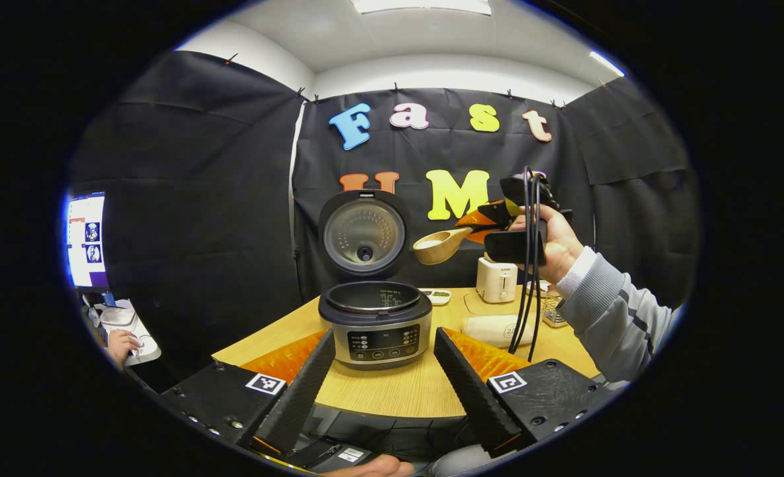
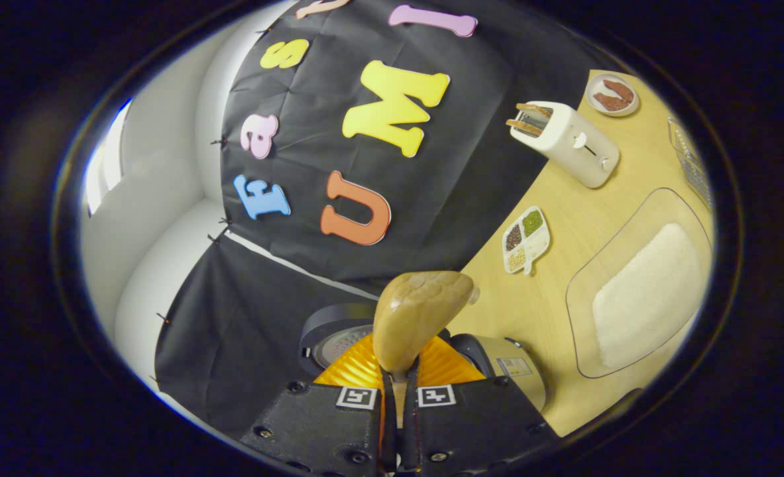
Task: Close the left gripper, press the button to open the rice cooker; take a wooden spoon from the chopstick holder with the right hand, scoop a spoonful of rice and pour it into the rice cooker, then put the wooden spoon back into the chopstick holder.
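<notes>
Left gripper view: cooker (image 1: 375,322) on table (image 1: 392,391), lid up, so button step done. Left gripper (image 1: 382,371) low before the cooker, fingers spread wide, holding nothing. Spoon (image 1: 441,245) carrying rice, raised just right of the lid, clamped in right gripper (image 1: 491,222); hand (image 1: 554,245) high, bowl level. Pouring and return to holder left.

Right gripper view: right gripper (image 2: 397,387) pinching the spoon (image 2: 415,318) handle, tilted over the cooker (image 2: 491,361). Rice tray (image 2: 637,291) at right.
</notes>
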